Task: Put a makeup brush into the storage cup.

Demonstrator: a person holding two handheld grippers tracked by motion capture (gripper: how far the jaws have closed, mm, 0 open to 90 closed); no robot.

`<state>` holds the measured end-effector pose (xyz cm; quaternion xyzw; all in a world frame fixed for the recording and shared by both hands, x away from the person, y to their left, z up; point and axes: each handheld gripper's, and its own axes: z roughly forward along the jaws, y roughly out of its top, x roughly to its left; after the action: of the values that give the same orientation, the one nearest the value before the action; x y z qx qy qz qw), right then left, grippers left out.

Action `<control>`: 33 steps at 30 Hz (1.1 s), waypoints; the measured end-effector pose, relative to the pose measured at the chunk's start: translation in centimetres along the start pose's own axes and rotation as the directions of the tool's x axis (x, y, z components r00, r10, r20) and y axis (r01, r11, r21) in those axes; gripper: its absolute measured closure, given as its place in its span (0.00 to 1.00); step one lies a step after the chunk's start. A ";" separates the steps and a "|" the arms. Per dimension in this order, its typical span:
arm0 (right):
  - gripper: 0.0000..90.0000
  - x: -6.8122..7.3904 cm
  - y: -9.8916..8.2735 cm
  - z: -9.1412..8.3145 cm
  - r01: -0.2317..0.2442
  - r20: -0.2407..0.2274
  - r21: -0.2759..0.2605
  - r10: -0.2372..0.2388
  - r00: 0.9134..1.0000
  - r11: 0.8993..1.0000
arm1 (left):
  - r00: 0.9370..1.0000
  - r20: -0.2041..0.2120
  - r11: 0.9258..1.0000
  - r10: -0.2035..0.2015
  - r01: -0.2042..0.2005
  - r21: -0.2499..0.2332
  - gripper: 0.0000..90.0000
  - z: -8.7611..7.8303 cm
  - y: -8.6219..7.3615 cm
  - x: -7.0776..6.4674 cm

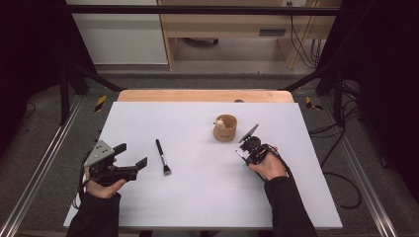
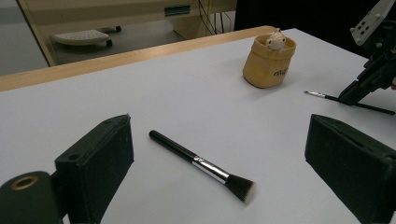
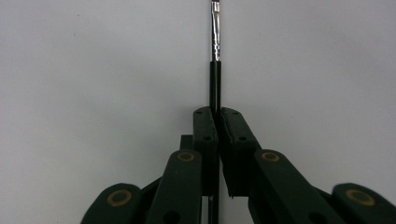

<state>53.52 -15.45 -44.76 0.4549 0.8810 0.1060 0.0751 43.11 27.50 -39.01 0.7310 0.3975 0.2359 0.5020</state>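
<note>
Right claw (image 3: 215, 112) clamps a thin brush (image 3: 215, 65); left claw (image 2: 219, 154) gapes; tan cup (image 1: 225, 130) holds a small figurine (image 1: 220, 122).

Tan pot (image 2: 269, 62): dark lettering on front, too blurred to read. No other legible text.

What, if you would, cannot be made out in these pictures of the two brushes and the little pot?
- Thin brush: right gripper view, bristle end cut off by the top edge, rear handle hidden between the shut right tool.
- Pot: left gripper view, lettering too small to read.
- Figure in pot: high view, too small to identify.
</note>
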 end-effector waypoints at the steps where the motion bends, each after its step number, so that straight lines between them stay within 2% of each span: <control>1: 0.95 0.0 0.0 0.0 0.000 0.000 0.000 0.000 1.000 1.000 | 1.000 0.000 1.000 0.000 0.000 0.000 0.08 0.0 0.0 0.0; 10: 0.95 0.0 -0.1 -0.1 -0.005 0.001 -0.006 0.005 1.000 1.000 | 1.000 -0.002 1.000 0.000 0.000 0.002 0.08 0.0 0.0 0.1; 12: 0.95 0.0 -0.3 -0.4 -0.008 0.005 -0.020 0.008 1.000 1.000 | 1.000 -0.002 1.000 -0.002 0.002 0.001 0.08 0.0 0.0 0.1; 13: 0.95 -0.1 -0.4 -0.6 0.009 0.012 -0.037 -0.008 1.000 0.999 | 1.000 -0.002 1.000 -0.001 0.001 0.001 0.08 0.0 0.0 0.1; 14: 0.95 0.0 -0.4 -0.9 -0.012 0.000 -0.044 0.012 1.000 0.999 | 1.000 -0.002 1.000 0.000 0.000 0.001 0.08 0.0 0.0 0.1; 21: 0.95 -0.2 -1.2 -2.8 -0.001 -0.016 -0.124 -0.002 1.000 0.992 | 1.000 -0.003 1.000 0.001 -0.001 0.002 0.08 0.0 0.0 0.1; 22: 0.95 -0.2 -1.3 -3.2 -0.011 -0.032 -0.131 0.007 0.999 0.991 | 1.000 -0.003 1.000 0.001 -0.001 0.002 0.08 0.0 0.0 0.0; 28: 0.95 0.1 -2.2 -5.0 -0.027 -0.067 -0.212 0.013 0.998 0.977 | 1.000 -0.004 1.000 0.000 0.000 0.003 0.08 0.0 0.0 0.0; 32: 0.95 0.2 -2.7 -5.9 -0.030 -0.062 -0.263 0.014 0.998 0.964 | 1.000 -0.004 1.000 0.002 -0.002 0.003 0.08 0.1 -0.1 0.0; 33: 0.95 0.2 -2.9 -6.2 -0.035 -0.059 -0.285 0.019 0.998 0.958 | 1.000 -0.004 1.000 0.002 -0.002 0.003 0.08 0.1 -0.1 0.0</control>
<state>49.69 -17.66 -39.49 0.4481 0.8519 0.2460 0.1139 43.14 27.50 -39.08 0.7318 0.3982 0.2374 0.4996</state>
